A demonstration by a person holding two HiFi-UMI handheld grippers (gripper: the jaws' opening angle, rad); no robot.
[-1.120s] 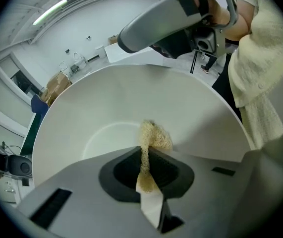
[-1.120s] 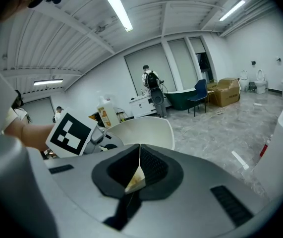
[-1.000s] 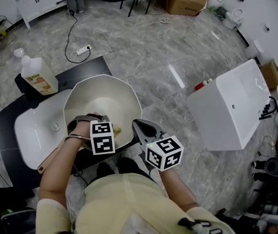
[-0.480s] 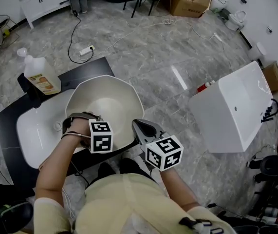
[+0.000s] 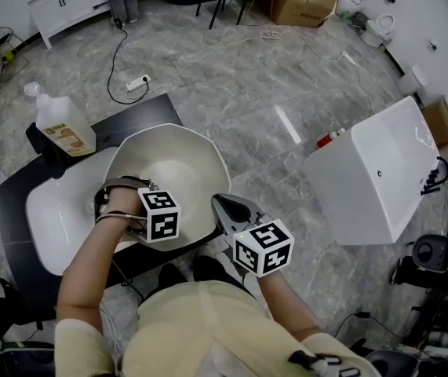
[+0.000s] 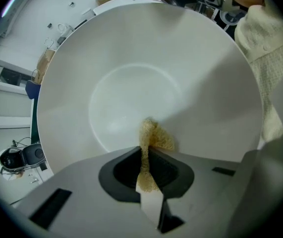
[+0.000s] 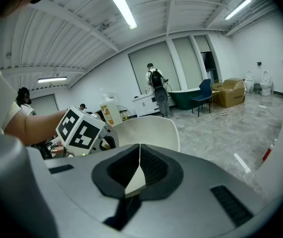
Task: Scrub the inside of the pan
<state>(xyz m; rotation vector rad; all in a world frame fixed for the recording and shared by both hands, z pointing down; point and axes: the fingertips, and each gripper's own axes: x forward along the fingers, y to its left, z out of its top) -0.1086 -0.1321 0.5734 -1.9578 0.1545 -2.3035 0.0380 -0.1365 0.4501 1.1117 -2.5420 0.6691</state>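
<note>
The white faceted pan sits on a white basin. In the left gripper view its round bottom fills the picture. My left gripper is shut on a yellow scrub sponge, whose tuft presses the pan's near inner wall. In the head view only its marker cube and the hand show; the sponge is hidden. My right gripper is shut with nothing visible between the jaws. It hovers by the pan's near right rim. From there the pan shows side-on.
A soap bottle stands behind the basin on the black table. A large white tub lies on the floor at right, a red-capped bottle beside it. Cables and a power strip cross the floor beyond.
My left gripper has slid leftward along the pan's near wall, and the sponge that showed beside its cube is now hidden. The right gripper has stayed put.
</note>
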